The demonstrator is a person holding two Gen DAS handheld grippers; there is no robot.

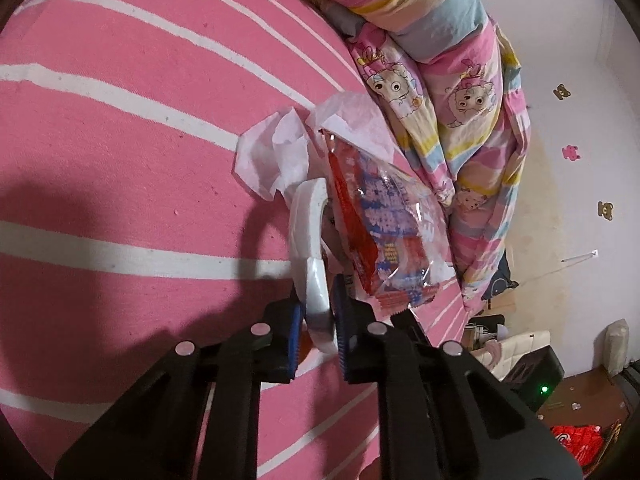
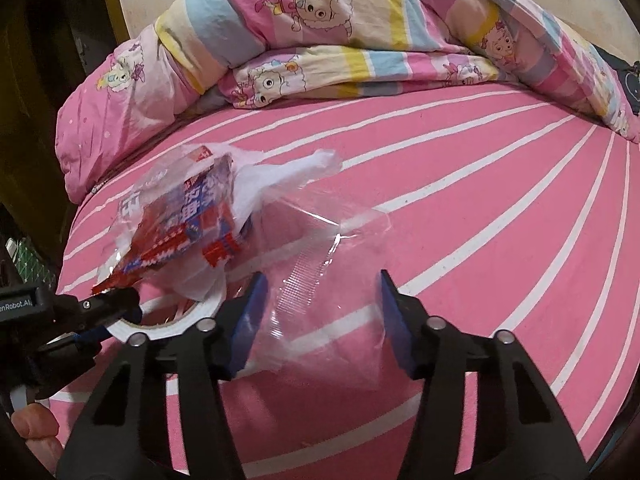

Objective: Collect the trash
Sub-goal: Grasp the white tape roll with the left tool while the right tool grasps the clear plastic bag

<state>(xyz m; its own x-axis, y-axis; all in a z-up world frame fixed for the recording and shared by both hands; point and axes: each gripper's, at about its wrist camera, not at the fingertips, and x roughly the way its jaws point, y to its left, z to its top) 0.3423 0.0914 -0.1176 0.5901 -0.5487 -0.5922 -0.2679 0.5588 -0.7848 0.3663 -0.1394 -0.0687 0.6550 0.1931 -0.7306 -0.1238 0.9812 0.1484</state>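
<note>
My left gripper point(image 1: 316, 326) is shut on a white tape ring point(image 1: 310, 248), holding it above the pink striped bedsheet point(image 1: 120, 160). A red and blue snack wrapper point(image 1: 380, 232) and crumpled white tissue point(image 1: 272, 156) hang with the ring. In the right wrist view the same wrapper point(image 2: 188, 220), tissue point(image 2: 276, 184) and ring point(image 2: 168, 326) sit at the left gripper point(image 2: 108, 312). My right gripper point(image 2: 320, 320) is open, its blue pads on either side of a clear plastic bag point(image 2: 332, 280) lying on the sheet; I cannot tell if they touch it.
A rolled cartoon-print quilt point(image 2: 320, 32) lies along the far side of the bed, also in the left wrist view point(image 1: 460, 100). Beyond the bed edge are the floor, a white chair point(image 1: 516, 348) and a red bag point(image 1: 576, 440). A pink pillow point(image 2: 112, 108) lies at the left.
</note>
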